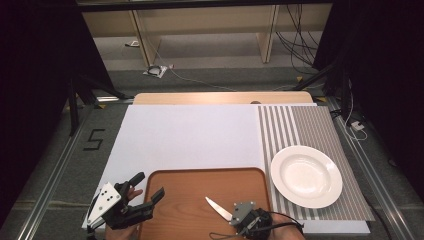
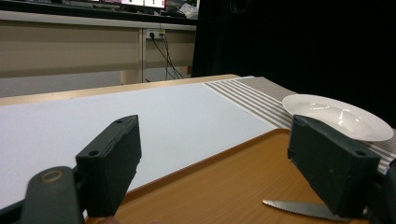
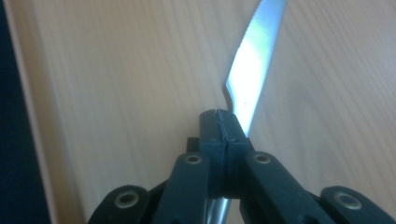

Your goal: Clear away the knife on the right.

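The right gripper (image 1: 235, 216) is clamped on a knife (image 1: 218, 207), whose blade juts past the closed jaws over the tray (image 1: 190, 200). The left gripper (image 1: 146, 189) gapes wide and empty at the tray's left edge, well apart from the knife.
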`<state>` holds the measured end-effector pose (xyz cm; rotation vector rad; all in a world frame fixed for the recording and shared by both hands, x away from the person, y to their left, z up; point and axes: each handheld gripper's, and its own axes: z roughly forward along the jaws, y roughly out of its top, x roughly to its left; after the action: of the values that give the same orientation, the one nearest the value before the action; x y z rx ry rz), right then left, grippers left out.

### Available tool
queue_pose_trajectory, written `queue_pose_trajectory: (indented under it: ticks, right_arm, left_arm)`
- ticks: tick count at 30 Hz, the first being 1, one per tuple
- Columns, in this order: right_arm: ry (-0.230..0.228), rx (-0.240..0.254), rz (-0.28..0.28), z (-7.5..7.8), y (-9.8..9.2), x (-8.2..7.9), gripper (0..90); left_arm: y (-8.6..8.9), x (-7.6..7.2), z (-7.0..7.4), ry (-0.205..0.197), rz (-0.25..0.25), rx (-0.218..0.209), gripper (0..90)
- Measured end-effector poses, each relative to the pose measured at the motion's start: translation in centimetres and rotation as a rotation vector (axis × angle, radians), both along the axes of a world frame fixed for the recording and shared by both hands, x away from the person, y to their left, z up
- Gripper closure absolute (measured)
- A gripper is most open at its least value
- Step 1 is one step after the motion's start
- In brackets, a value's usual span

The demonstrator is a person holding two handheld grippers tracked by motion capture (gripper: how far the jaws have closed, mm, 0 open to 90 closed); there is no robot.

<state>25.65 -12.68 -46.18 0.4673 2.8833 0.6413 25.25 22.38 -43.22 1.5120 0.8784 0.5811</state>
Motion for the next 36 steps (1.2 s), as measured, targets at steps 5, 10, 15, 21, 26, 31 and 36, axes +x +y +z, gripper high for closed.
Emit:
queue_pose_trajectory:
  ticks: [5,10,15,21,26,31,36]
  right_arm:
    - [-0.009,-0.015,-0.019,-0.1,-0.3,0.2,90.0]
    - [-0.017,-0.034,-0.023,-0.1,-0.7,0.4,90.0]
    - [-0.016,-0.040,-0.030,-0.1,-1.0,0.6,90.0]
    - [-0.022,-0.052,-0.047,0.0,-1.4,0.8,90.0]
    - [-0.030,-0.071,-0.059,0.0,-1.8,1.0,90.0]
    - [-0.042,-0.081,-0.071,0.0,-2.2,1.1,90.0]
    - [-0.050,-0.092,-0.094,0.1,-2.8,1.1,90.0]
  left_arm:
    - [0.0,0.0,0.0,-0.002,0.001,0.001,17.5]
    - [0.1,0.0,0.0,-0.004,0.004,-0.003,17.5]
    - [0.0,0.0,0.0,-0.004,0.004,0.001,17.5]
    - [0.1,0.0,0.0,-0.004,0.006,-0.002,17.5]
    - [0.0,-0.1,0.0,-0.005,0.005,-0.002,17.5]
    - [0.1,-0.1,0.0,-0.005,0.006,-0.003,17.6]
    - [0.1,0.0,0.0,-0.004,0.006,-0.002,17.5]
